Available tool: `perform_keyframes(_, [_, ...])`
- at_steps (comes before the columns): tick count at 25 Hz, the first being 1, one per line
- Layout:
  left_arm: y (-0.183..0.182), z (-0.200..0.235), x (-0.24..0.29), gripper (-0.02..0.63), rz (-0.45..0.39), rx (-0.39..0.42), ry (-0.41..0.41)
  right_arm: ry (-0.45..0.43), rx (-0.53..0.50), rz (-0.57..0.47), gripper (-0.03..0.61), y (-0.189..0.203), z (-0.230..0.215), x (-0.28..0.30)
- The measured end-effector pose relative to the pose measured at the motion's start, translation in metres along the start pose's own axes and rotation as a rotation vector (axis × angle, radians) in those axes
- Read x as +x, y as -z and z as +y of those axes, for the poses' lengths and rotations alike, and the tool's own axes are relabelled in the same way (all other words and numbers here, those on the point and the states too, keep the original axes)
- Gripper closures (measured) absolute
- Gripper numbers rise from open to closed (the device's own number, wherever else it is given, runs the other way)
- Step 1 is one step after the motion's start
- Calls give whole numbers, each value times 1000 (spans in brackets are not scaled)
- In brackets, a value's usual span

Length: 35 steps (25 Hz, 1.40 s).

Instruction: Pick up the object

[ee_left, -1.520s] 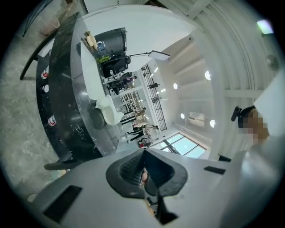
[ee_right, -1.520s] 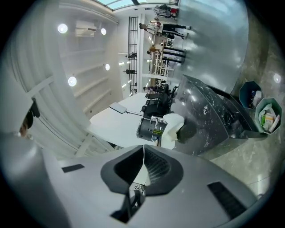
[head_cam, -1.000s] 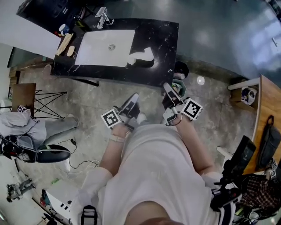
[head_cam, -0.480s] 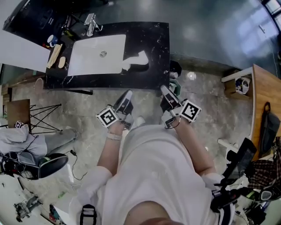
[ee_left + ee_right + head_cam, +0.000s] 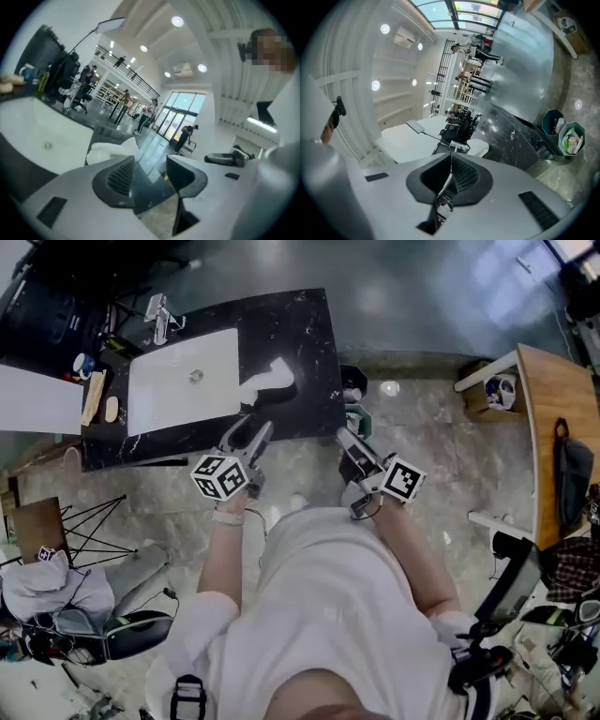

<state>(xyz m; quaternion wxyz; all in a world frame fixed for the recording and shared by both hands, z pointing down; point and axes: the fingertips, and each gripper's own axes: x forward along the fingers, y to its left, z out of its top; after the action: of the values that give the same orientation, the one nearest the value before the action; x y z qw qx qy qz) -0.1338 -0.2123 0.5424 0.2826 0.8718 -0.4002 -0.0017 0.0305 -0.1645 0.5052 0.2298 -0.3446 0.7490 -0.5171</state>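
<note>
A white curved object [image 5: 268, 380] lies on the black marble counter [image 5: 309, 343], to the right of the sink. In the left gripper view the white object [image 5: 112, 149] sits just beyond the left jaw. My left gripper [image 5: 249, 434] is at the counter's front edge, a short way short of the object. Its jaws are opening with nothing between them [image 5: 150, 173]. My right gripper [image 5: 344, 436] is off the counter's right front corner, over the floor. Its jaws are shut together with nothing held [image 5: 451, 176]. The object [image 5: 478, 147] also shows in the right gripper view.
A white sink [image 5: 178, 381] with a chrome faucet [image 5: 157, 310] fills the counter's left part; small bottles and soap [image 5: 98, 399] lie at its left end. Waste bins [image 5: 354, 395] stand by the counter's right end. A wooden table [image 5: 553, 418] is at the far right.
My left gripper has moved forward and left up to the counter's front edge, and its jaws have parted. The right gripper keeps its place and stays shut.
</note>
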Motion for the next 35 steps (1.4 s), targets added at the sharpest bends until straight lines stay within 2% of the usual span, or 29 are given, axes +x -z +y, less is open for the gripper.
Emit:
perform_keyframes(3, [-10, 15, 16, 392, 78, 155, -25, 20, -1, -43, 557, -7, -3, -10])
perform_keyframes(11, [-14, 54, 62, 337, 294, 489, -55, 68, -6, -132, 557, -23, -10, -35])
perform_keyframes(15, [-6, 58, 86, 314, 396, 608, -8, 95, -6, -167, 557, -29, -14, -47])
perform_keyframes(24, [7, 79, 123, 282, 638, 906, 31, 113, 9, -199, 557, -34, -21, -51])
perform_keyframes(31, [17, 97, 134, 281, 860, 1206, 49, 109, 13, -208, 557, -38, -21, -46])
perform_keyframes(35, [19, 108, 142, 279, 932, 1310, 46, 110, 13, -220, 557, -42, -21, -47])
